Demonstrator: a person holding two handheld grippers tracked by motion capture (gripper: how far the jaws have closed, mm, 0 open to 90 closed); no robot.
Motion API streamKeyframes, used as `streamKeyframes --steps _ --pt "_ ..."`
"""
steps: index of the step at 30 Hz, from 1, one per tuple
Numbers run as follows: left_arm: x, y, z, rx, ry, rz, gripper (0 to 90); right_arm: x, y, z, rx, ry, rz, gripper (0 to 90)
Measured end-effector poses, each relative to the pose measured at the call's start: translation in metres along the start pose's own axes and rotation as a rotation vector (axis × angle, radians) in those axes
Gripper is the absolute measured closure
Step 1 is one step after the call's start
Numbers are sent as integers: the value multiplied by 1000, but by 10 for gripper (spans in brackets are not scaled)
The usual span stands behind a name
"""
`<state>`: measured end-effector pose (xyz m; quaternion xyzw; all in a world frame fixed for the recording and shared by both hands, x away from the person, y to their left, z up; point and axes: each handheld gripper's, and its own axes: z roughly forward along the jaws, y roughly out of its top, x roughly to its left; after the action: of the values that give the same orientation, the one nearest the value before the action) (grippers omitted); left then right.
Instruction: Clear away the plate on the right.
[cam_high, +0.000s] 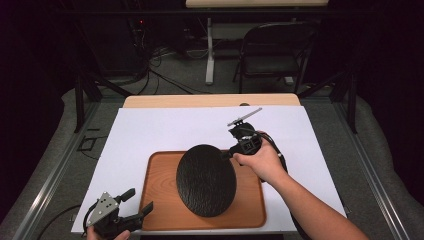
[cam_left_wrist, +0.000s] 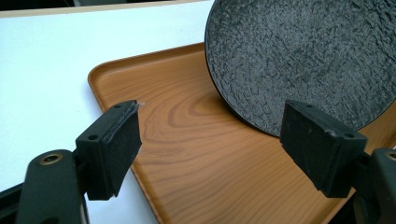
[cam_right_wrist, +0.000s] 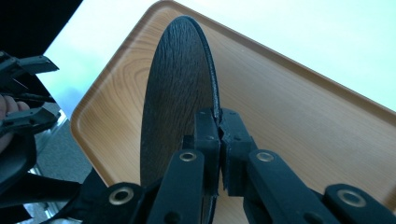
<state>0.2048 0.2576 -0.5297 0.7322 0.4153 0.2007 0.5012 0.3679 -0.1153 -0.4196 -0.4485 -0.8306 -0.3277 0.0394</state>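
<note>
A big white sheet (cam_high: 165, 127) covers the table, so the things on it are easy to see. On the sheet lies a brown wooden tray (cam_high: 157, 200) with a low rim that keeps things from sliding off. Over the tray is a round black plate (cam_high: 206, 180) with a bumpy top. The plate is tipped up on its side, not lying flat, with its low edge down by the tray floor. It stands like that because the right gripper (cam_high: 226, 154) pinches its rim tight; in the right gripper view the two jaws are squeezed on the thin edge. The left gripper (cam_high: 139, 202) waits at the near left corner of the tray. Its jaws are wide apart with nothing in them, maybe ready to help with the plate.
</note>
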Motion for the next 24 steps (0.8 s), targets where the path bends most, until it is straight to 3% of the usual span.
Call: streamKeyframes --steps 9,24 --pt "0 0 0 2 -1 0 206 0 -2 0 7 -29 -2 863" --pt "0 0 0 6 1 1 206 -19 -16 5 21 -51 33 839"
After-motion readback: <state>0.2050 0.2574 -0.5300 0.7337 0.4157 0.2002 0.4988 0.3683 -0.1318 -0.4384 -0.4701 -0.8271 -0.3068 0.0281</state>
